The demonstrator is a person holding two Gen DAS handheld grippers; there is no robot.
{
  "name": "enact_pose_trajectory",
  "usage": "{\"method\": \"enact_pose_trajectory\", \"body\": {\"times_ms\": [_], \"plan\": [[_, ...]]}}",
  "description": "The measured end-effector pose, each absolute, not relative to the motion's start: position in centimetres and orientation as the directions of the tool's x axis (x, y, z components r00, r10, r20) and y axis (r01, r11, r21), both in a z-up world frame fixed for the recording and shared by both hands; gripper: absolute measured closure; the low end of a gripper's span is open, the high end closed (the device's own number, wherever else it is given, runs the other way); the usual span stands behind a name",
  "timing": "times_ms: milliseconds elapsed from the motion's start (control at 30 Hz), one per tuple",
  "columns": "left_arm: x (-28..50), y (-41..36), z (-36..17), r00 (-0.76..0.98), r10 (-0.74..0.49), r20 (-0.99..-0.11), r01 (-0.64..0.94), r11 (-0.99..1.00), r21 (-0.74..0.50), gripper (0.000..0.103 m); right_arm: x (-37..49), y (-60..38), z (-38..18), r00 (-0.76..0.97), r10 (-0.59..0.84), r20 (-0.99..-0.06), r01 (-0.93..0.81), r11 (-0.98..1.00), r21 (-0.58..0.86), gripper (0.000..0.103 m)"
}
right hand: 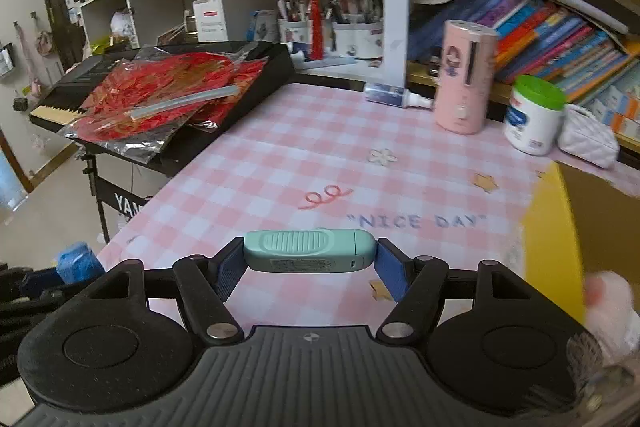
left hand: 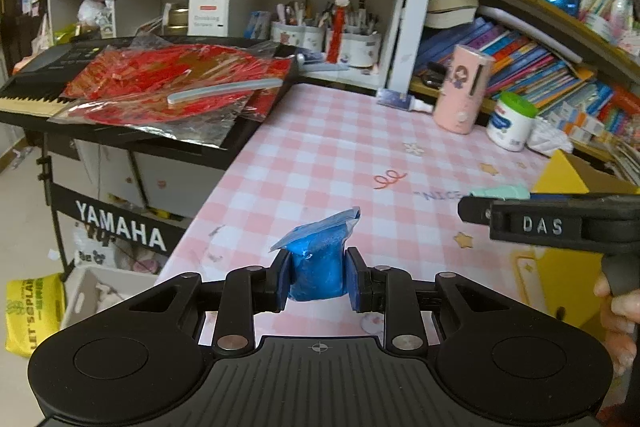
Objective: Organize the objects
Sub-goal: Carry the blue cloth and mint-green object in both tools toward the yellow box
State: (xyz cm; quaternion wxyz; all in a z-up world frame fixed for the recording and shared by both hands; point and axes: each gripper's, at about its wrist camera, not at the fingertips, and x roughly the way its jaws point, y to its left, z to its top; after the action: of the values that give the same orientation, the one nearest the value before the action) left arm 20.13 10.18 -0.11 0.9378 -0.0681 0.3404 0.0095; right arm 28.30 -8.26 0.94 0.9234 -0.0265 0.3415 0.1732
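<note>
Your left gripper [left hand: 318, 279] pinches a small blue crinkly packet [left hand: 318, 259] between its blue pads, jaws set narrow, raised above the near part of the table [left hand: 320, 147]. Your right gripper [right hand: 310, 263] holds a mint-green oblong device [right hand: 308, 251] crosswise, one rounded end against each pad, jaws about half apart; its top has a ribbed panel and its side a small label.

To your right stands a yellow cardboard box [right hand: 552, 227] with a plain brown inner wall; what lies in it cannot be seen. At the back, white pen cups [right hand: 356, 35] are crammed with pens and brushes inside a white shelf cubby. A pink cylinder [right hand: 466, 75] stands upright near the far right edge, with a white tub with a green lid [right hand: 532, 115] just beside it and a white quilted pouch [right hand: 588, 139] next to that. A small bottle [right hand: 396, 95] lies on its side by the shelf post.

The table wears a smooth pink-and-white checked cloth, and its middle is open. Its left edge drops to the floor beside a black keyboard [left hand: 40, 83], which carries glossy red packets in clear film [left hand: 172, 83] and a grey bar on top. Slanted rows of books [left hand: 540, 67] fill the right-hand shelves.
</note>
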Motion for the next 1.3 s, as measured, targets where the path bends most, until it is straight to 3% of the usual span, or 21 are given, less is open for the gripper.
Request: {"method": "enact_pose_trajectory", "body": {"times_ms": [1300], "plan": [[3.8,8.5,0.8,0.766,-0.199,-0.611,0.169,0.98,-0.107,0.077,7.2,-10.8,0.1,0.737,0.176,-0.653,-0.156,0.984,0.089,0.036]]}}
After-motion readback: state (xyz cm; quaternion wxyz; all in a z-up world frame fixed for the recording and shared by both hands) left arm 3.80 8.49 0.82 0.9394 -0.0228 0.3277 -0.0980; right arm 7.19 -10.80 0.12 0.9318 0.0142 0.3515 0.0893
